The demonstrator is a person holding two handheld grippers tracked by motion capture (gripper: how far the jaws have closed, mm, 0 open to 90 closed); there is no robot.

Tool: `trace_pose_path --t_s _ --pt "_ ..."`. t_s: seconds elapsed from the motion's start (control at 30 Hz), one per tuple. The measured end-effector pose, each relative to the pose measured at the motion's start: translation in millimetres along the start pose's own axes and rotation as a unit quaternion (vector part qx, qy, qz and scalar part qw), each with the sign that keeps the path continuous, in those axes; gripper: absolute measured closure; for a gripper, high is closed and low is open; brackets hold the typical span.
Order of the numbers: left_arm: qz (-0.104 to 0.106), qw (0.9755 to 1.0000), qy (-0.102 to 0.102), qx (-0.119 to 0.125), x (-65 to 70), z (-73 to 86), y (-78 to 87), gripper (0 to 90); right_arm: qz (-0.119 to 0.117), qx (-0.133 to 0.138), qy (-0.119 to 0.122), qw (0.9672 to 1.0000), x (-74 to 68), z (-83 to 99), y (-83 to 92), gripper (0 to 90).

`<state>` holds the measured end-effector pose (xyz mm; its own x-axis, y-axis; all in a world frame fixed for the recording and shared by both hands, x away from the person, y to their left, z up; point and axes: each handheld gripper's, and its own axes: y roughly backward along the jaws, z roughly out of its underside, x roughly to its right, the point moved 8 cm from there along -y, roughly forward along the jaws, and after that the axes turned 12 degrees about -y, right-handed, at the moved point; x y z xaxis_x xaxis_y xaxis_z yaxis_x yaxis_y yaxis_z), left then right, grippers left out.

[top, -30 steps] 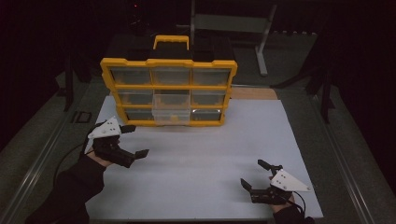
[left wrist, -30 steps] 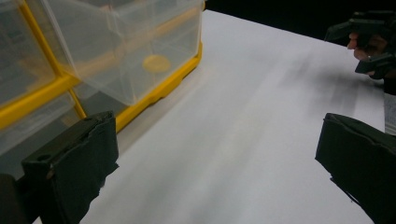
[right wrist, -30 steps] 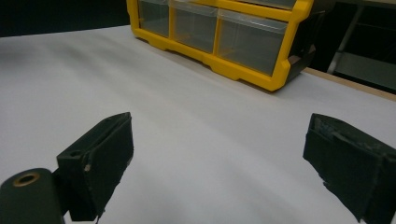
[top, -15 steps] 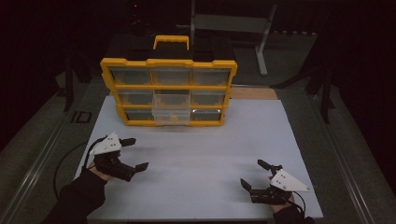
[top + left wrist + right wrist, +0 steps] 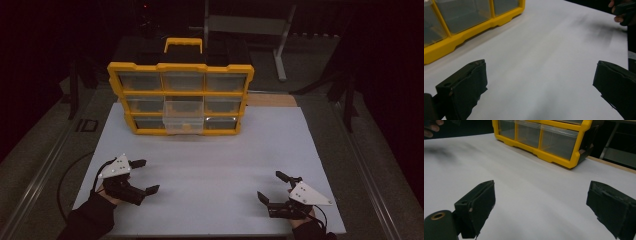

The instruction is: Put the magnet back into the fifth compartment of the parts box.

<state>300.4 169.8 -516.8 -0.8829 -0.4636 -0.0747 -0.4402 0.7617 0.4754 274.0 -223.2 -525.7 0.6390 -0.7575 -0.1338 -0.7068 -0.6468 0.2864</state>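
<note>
While both the left gripper (image 5: 142, 176) and right gripper (image 5: 272, 186) rest released, the organizer (image 5: 181, 98) ahead awaits approach, judged the opening step.

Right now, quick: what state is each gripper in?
Left gripper: open, holding nothing, over the white table.
Right gripper: open, holding nothing, near the table's front edge.

Desk (image 5: 210, 165): white top, bare across its middle.
Metal stand (image 5: 280, 45): at 1 o'clock, beyond the desk's far edge, on the dark floor.
Wooden strip (image 5: 272, 100): at the desk's far edge, toward 1 o'clock.
</note>
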Motion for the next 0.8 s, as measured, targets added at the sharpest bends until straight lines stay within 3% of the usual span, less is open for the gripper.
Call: trace_pose_path --t_s 0.17,0.53,0.6,0.8 --pt "-0.017 0.9998 0.008 0.004 0.9 10.3 -2.7 0.0 0.001 -0.001 -0.001 1.0000 0.0 -0.1 0.2 8.4" --pt "-0.022 0.9995 0.021 0.005 9.0 31.2 -3.4 0.0 -0.001 -0.001 0.000 1.0000 -0.6 -0.1 0.3 8.4" --pt "-0.031 0.9994 0.013 -0.002 10.2 35.2 -4.6 0.0 -0.002 -0.001 0.000 1.0000 -0.8 -0.4 0.4 8.4" --pt "-0.056 0.9982 0.021 -0.001 8.4 42.8 -3.7 0.0 -0.002 -0.001 0.001 1.0000 -1.0 -0.4 0.5 8.4"
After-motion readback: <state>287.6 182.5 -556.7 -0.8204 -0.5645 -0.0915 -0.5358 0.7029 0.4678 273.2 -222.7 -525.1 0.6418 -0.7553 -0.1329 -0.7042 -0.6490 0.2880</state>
